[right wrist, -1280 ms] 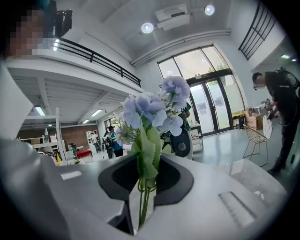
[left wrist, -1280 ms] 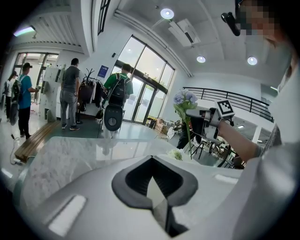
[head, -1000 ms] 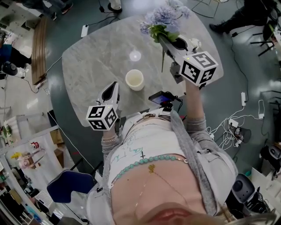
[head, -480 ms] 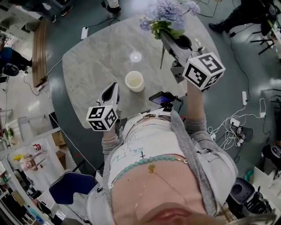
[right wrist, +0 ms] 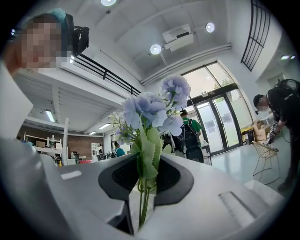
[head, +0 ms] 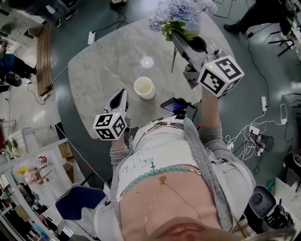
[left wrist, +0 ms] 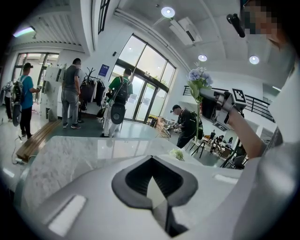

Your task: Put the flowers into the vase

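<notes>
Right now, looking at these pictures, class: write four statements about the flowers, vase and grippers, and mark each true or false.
1. The right gripper grips the flowers by their stems. True.
2. The flowers are already in the vase. False: they are held in the air over the far side of the table, well apart from the vase.
3. The left gripper holds the vase. False: nothing is between its fingers, and the vase stands just beyond it.
4. The vase stands upright on the table. True.
</notes>
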{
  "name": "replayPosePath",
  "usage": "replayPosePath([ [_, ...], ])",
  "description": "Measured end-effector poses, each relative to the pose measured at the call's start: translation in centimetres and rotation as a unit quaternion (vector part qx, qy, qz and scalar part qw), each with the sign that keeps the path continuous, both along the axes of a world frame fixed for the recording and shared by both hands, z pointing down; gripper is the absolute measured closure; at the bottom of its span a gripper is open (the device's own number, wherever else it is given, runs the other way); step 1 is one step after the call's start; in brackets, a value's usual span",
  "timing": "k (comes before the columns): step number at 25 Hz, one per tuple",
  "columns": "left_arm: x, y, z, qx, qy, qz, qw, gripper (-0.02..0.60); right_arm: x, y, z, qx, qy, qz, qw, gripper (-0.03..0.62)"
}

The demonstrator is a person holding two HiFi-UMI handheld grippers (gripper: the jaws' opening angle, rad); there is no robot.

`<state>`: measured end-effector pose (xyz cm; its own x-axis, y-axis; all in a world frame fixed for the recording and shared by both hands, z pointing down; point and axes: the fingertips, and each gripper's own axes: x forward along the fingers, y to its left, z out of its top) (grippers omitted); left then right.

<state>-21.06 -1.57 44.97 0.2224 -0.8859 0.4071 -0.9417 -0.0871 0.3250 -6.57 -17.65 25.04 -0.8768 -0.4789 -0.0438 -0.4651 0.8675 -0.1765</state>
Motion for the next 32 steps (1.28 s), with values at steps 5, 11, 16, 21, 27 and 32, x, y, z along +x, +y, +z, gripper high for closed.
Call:
replayPosePath([
  [5,-0.1,-0.3,-0.2,0.008,-0.01,-0.007,0.9999,0.58,0.1,-0.1,0.1,-0.005,-0.001,-0.002,1.0,0.502],
  [11,-0.4,0.1,-0.2,0.009,-0.015,0.0,0.9998,0.58,-0.4,0.4,0.1,-0.003,0.0,-0.005,1.0,0.502],
  [16,0.0,0.1,-0.1,0.011,-0.016,0.013,0.9997,0.58,-0.3,0.2,0.2,-0.005,-0.001,0.0,1.0,0.502],
  [21,0.1,0.4,0.3,0.012,-0.021,0.029,0.9993,0.578,-0.6,0.4,0.3,-0.006,-0.005,0.001,1.0,0.502],
  [27,1.5,-0.1,0.9,0.007,-0.029,0.056,0.998,0.56,-0.6,0.1,0.7,-0.011,-0.007,-0.006,1.0,0.502],
  [32,3.0,-0.4,1.5,0.001,-0.025,0.081,0.9964,0.514,-0.7,0.2,0.8,-0.011,-0.01,-0.019,1.0,0.502],
])
